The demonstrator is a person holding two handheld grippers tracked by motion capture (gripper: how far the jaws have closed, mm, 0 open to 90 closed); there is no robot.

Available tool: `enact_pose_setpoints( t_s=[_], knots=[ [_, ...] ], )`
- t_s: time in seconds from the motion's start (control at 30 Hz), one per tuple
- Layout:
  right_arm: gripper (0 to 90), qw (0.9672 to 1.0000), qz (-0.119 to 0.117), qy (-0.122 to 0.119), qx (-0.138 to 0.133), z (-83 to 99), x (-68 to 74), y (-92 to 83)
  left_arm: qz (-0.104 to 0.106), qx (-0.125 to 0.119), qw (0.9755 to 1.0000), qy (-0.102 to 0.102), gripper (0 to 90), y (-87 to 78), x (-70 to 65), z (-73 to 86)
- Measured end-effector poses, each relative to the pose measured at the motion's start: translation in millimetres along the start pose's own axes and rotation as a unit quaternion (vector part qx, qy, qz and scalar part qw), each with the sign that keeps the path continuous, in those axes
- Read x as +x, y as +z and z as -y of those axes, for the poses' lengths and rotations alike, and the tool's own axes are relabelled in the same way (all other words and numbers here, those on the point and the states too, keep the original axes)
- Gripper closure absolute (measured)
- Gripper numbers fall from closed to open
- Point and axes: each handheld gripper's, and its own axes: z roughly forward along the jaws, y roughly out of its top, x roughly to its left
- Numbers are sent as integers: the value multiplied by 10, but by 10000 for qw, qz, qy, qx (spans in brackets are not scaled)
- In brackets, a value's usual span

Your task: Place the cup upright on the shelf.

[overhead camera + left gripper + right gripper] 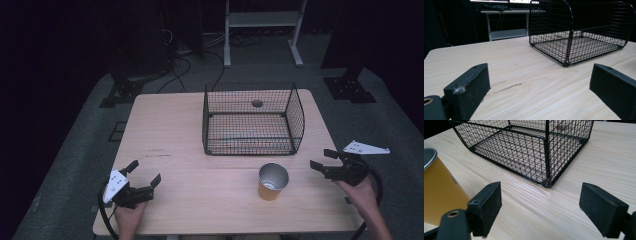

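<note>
In my right gripper view, the yellow metal-rimmed cup is cut off by the left edge. The black wire-mesh basket runs past the top edge there. In my left gripper view, the picture's right edge clips my right-hand jaw.

The high view sits above the person's side, looking forward and down over the whole table. Both gripper views ride low, close to the tabletop, each facing the wire basket from its own front corner. All three share that basket; the right one also catches the cup.
</note>
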Motion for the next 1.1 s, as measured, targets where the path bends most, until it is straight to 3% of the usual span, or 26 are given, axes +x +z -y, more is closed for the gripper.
enact_pose_setpoints(
  t_s=[0.37,0.87,1.1],
  knots=[
    [173,9999,-67,-93,53,89,109,-11,25,-15,10000,-19,24,-16,-4,5],
    [152,9987,-346,-353,133,175,401,-35,11,-19,10000,-13,23,-18,-7,6],
    [130,9968,-544,-560,155,210,606,-37,19,-29,10000,-21,24,-20,-4,5]
  ],
)
